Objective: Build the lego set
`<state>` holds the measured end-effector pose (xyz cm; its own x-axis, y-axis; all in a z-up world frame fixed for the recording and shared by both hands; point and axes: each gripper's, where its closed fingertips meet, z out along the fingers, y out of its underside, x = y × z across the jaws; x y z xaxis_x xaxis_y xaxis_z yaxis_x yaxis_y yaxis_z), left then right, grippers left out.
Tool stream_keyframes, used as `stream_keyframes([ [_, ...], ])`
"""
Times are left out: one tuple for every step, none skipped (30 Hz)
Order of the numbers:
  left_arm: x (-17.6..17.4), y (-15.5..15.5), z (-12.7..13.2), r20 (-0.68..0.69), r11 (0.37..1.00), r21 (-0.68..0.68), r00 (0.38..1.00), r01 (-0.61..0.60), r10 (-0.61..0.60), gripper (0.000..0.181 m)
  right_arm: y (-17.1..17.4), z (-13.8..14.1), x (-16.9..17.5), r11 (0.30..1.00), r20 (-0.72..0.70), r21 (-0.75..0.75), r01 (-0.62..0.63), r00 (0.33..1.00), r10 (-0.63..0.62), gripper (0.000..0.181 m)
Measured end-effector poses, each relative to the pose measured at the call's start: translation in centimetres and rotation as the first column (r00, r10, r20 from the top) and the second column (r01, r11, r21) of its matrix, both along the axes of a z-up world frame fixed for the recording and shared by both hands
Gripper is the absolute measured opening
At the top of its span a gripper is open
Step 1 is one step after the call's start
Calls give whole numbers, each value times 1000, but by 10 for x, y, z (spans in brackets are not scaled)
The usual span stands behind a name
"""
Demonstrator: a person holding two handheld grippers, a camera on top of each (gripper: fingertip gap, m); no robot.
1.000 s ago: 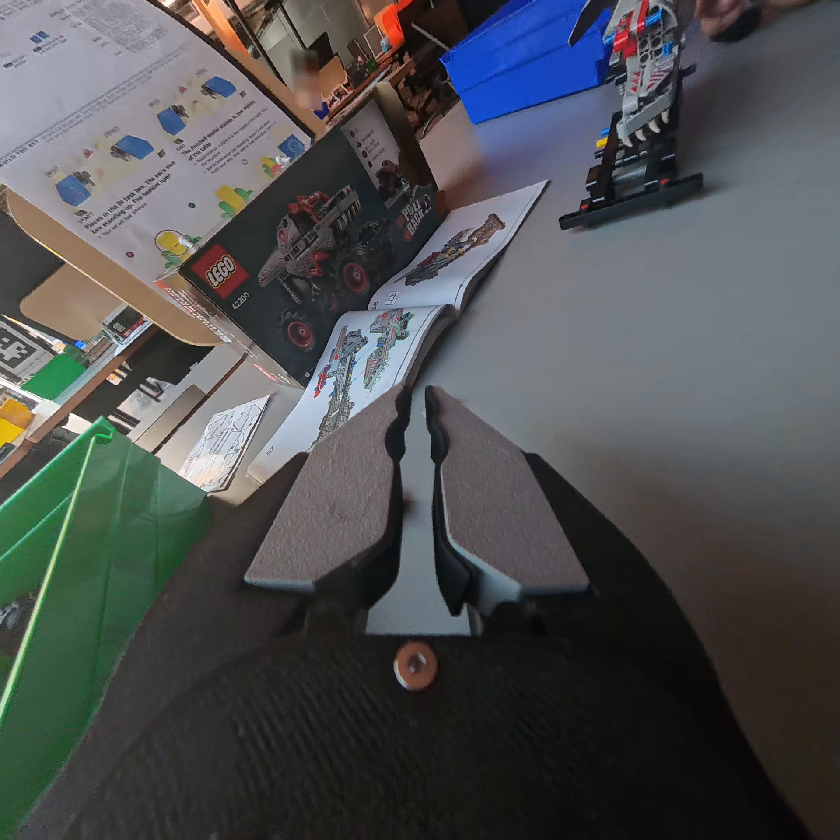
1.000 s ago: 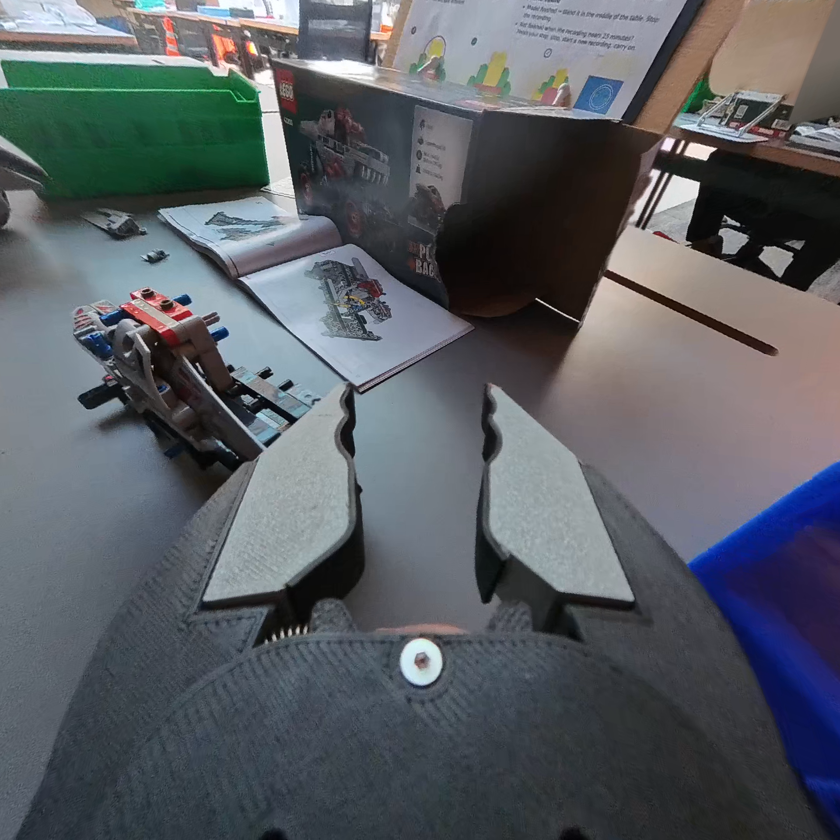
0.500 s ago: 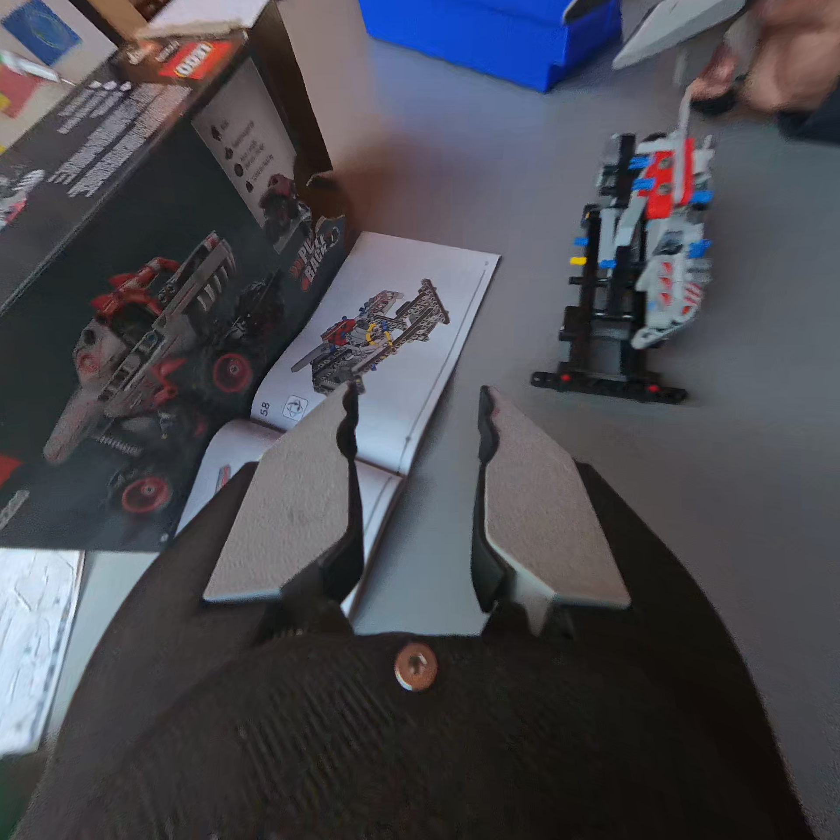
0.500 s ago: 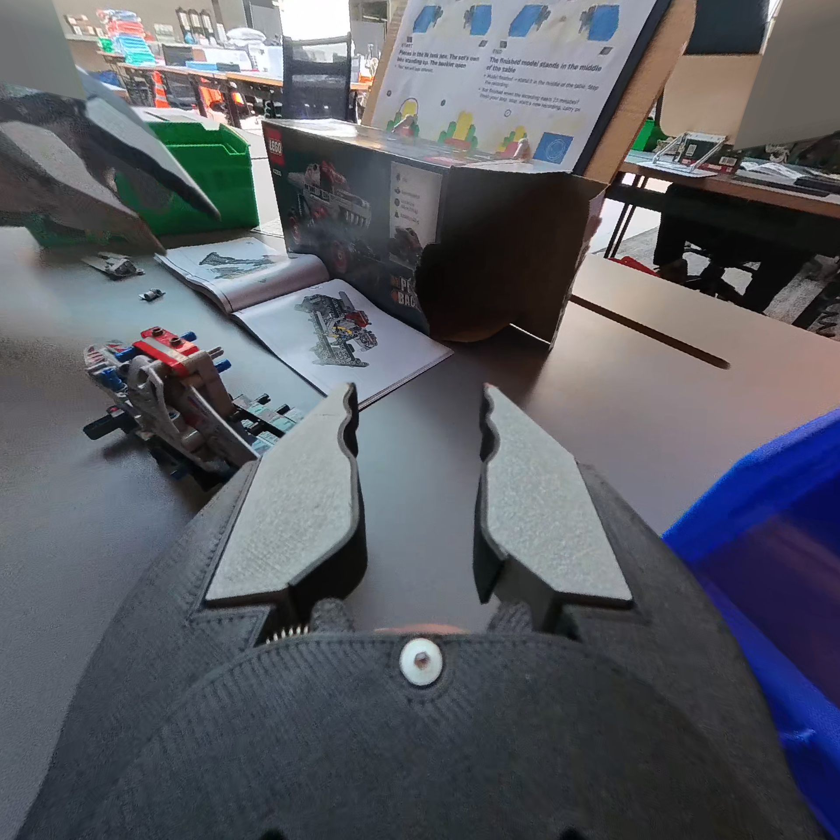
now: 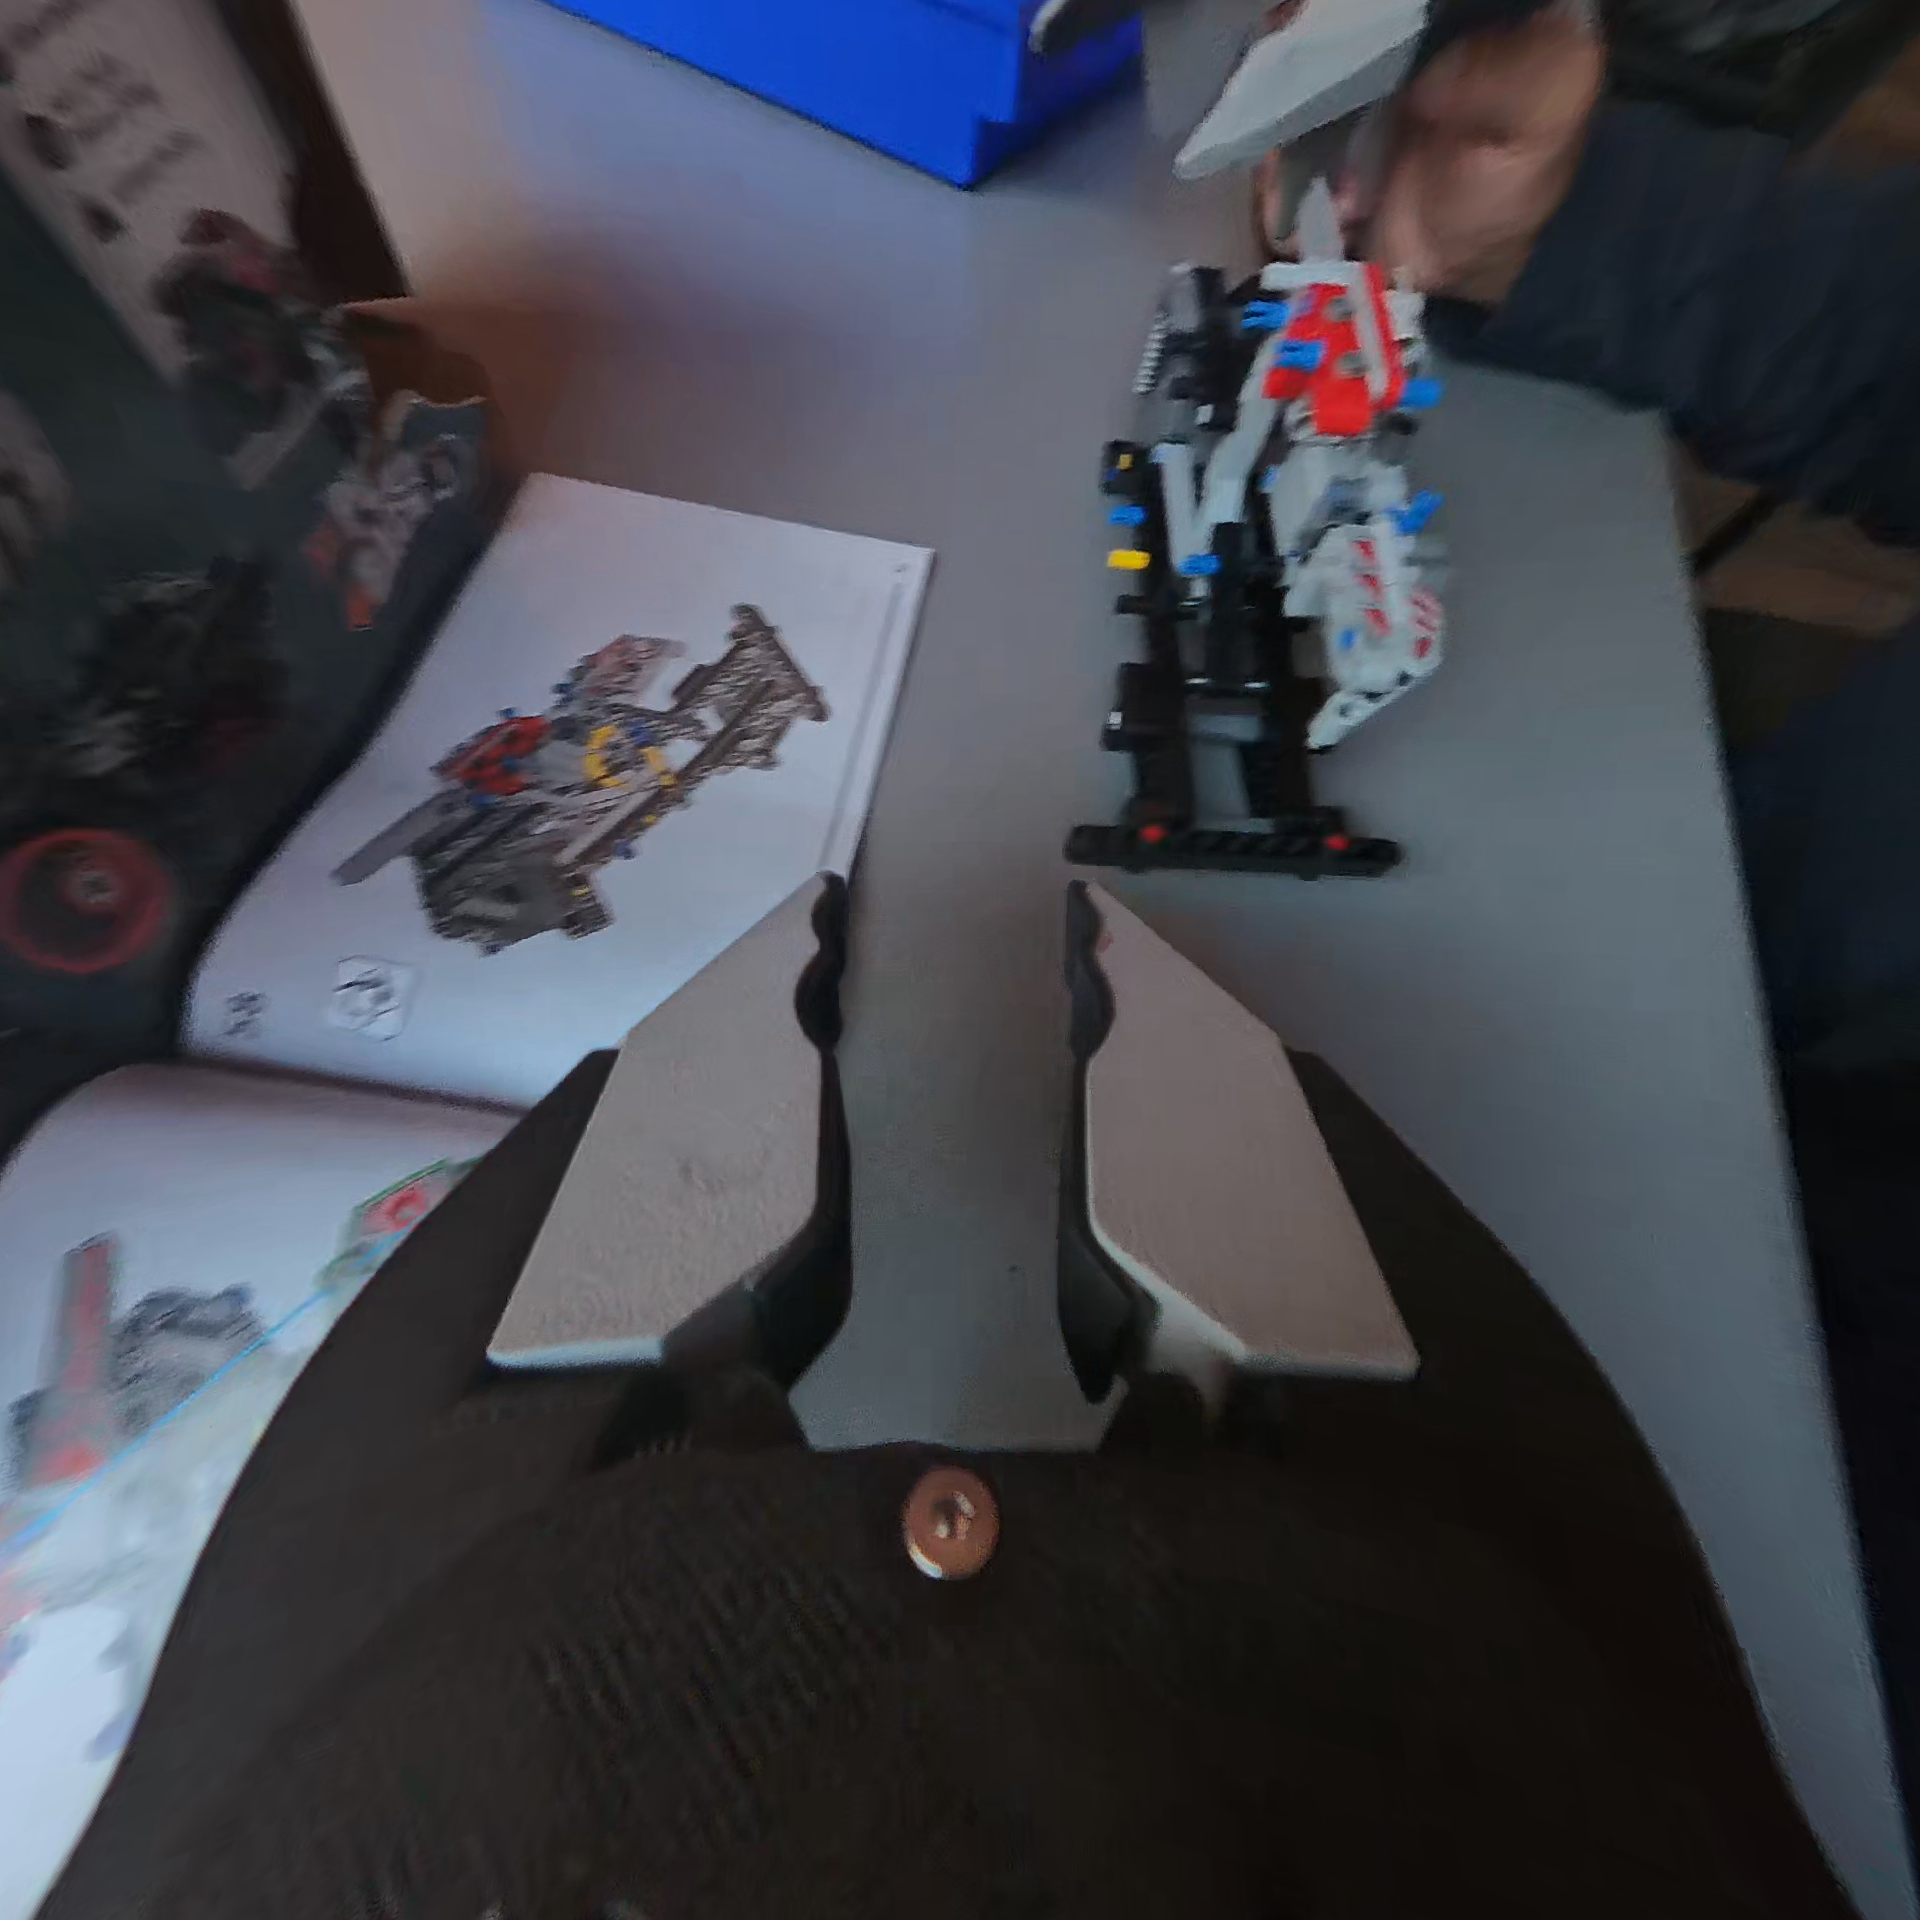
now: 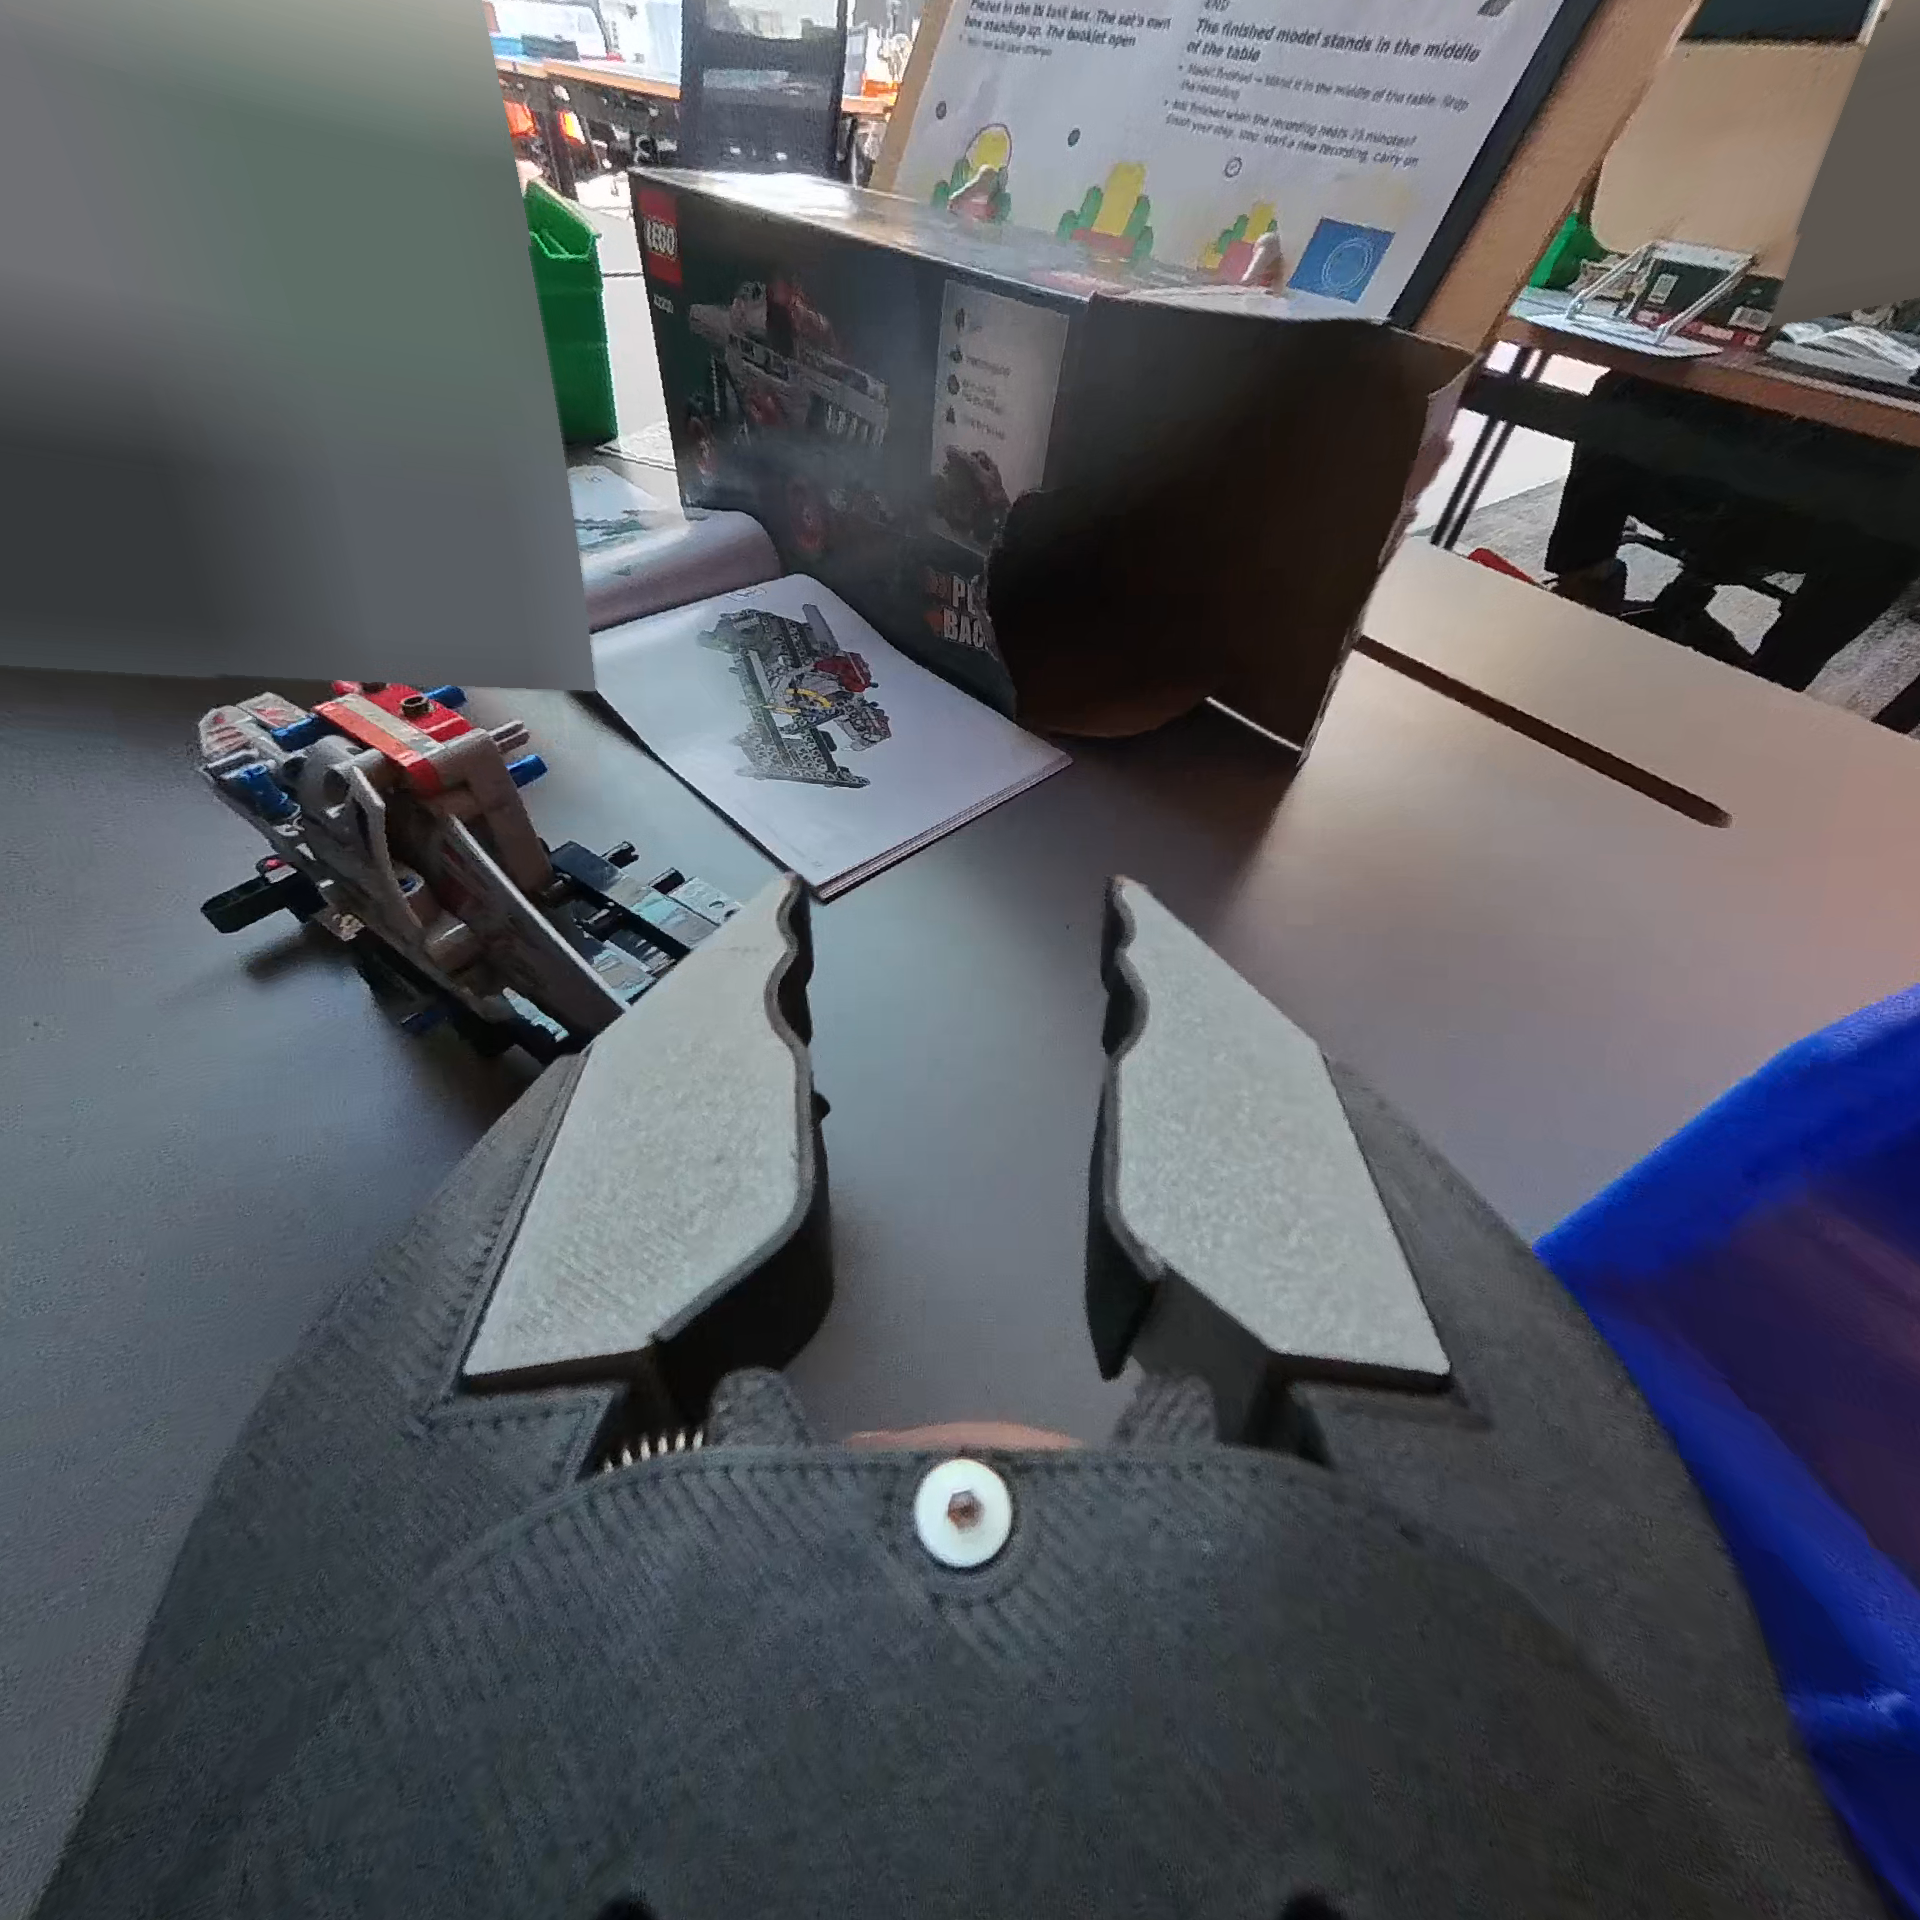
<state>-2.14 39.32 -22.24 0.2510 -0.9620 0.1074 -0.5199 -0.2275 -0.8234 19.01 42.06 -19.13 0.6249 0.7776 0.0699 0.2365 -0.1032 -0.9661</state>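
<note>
The partly built lego model (image 5: 1257,582), black frame with grey, red and blue parts, lies on the grey table ahead and right of my left gripper (image 5: 948,904). That gripper is open and empty, above the table beside the open instruction booklet (image 5: 582,769). In the right wrist view the model (image 6: 416,862) lies left of my right gripper (image 6: 954,904), which is open and empty over bare table. The booklet (image 6: 831,748) lies beyond it. The right gripper's finger also shows in the left wrist view (image 5: 1299,94), held by a hand past the model.
The dark lego box (image 6: 997,436) stands behind the booklet, with an instruction poster (image 6: 1247,114) behind it. A blue bin (image 6: 1787,1351) is close at the right of my right gripper and shows far off in the left wrist view (image 5: 862,73). A green bin (image 6: 566,312) stands far left. One gripper's finger ends stand about 20 cm off the other's.
My left gripper opened, swung up and over from near the green bin, and moved toward the model and booklet. My right gripper stayed open and shifted slightly closer to the model.
</note>
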Motion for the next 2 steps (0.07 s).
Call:
stream_keyframes([
  [4,-7,-2,1,999,-23,1000,29,-29,40,1,1,1,1000,0,7,6,1000,-6,53],
  [8,-11,-4,-5,999,-29,999,46,-46,40,1,1,3,1000,4,12,14,1000,-14,52],
])
